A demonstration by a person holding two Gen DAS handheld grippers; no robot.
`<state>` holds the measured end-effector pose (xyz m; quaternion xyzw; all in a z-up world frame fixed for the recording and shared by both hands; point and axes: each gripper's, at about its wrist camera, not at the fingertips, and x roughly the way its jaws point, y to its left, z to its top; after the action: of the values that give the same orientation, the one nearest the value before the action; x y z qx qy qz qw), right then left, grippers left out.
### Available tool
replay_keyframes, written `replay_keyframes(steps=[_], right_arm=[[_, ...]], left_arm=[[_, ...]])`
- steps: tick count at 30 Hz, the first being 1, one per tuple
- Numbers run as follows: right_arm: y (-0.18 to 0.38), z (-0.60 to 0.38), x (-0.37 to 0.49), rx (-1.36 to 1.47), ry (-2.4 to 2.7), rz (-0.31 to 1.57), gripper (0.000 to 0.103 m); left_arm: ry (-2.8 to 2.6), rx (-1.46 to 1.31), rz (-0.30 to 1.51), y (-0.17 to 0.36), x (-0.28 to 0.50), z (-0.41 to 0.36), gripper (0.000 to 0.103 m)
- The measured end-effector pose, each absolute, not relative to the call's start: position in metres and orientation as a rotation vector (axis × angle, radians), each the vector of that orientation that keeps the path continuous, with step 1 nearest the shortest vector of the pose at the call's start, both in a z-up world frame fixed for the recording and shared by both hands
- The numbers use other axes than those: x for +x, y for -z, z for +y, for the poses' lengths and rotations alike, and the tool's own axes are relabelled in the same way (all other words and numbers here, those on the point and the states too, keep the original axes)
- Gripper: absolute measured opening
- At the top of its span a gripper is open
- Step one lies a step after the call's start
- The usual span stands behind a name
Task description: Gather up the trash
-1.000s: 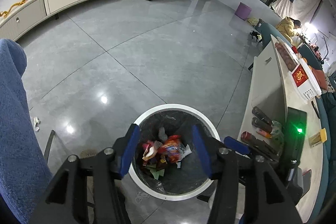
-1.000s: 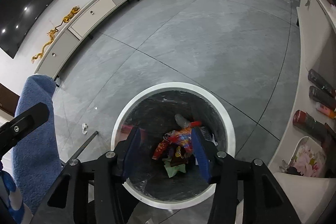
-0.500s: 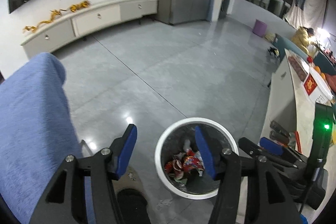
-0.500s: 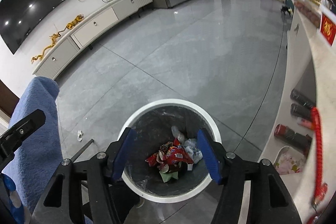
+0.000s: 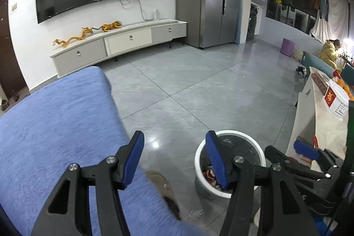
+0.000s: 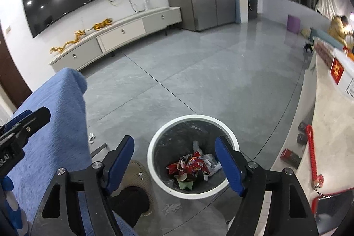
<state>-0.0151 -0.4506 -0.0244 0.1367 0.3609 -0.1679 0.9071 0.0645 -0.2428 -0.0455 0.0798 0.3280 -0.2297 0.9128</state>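
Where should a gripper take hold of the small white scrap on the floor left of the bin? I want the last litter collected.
Pinch the white scrap across its raised crumpled folds, coming straight down from above. It lies low on the floor, close beside the blue sofa, so a sideways approach is blocked on that side. Its exact shape is too small to tell.

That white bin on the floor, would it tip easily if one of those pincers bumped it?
Probably somewhat. The white bin looks like a light plastic pail, taller than it is wide in the left view. It holds only a small heap of crumpled wrappers, so little weighs it down. On the glossy tile floor it might slide before tipping.
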Motion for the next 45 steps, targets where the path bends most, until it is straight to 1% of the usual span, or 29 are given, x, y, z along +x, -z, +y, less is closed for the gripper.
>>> replay_keyframes(steps=[8,15,21,26,30,32,36,41,45], right_arm=[[0.006,-0.413,-0.027,0.205,0.321,0.723,0.082],[-0.009,-0.384,-0.033,0.16,0.3,0.696,0.083],[-0.02,-0.355,-0.037,0.1,0.27,0.672,0.087],[-0.021,-0.328,-0.042,0.058,0.239,0.657,0.091],[-0.024,-0.306,-0.046,0.019,0.211,0.638,0.094],[-0.025,-0.296,-0.049,-0.013,0.207,0.625,0.095],[-0.028,-0.28,-0.053,-0.064,0.205,0.598,0.096],[-0.024,-0.273,-0.053,-0.091,0.219,0.565,0.097],[-0.019,-0.277,-0.045,-0.081,0.233,0.562,0.097]], left_arm=[[0.418,0.137,0.639,0.034,0.043,-0.186,0.058],[0.371,0.094,0.605,0.022,0.03,-0.139,0.06],[0.338,0.065,0.579,0.018,0.018,-0.109,0.064],[0.283,0.04,0.561,0.018,0.006,-0.085,0.07],[0.238,0.021,0.544,0.014,-0.002,-0.067,0.073],[0.217,0.02,0.534,0.013,-0.006,-0.061,0.08],[0.186,0.014,0.514,0.011,-0.013,-0.05,0.086],[0.159,0.0,0.511,0.012,-0.011,-0.042,0.098],[0.159,-0.012,0.526,0.015,-0.002,-0.04,0.099]])
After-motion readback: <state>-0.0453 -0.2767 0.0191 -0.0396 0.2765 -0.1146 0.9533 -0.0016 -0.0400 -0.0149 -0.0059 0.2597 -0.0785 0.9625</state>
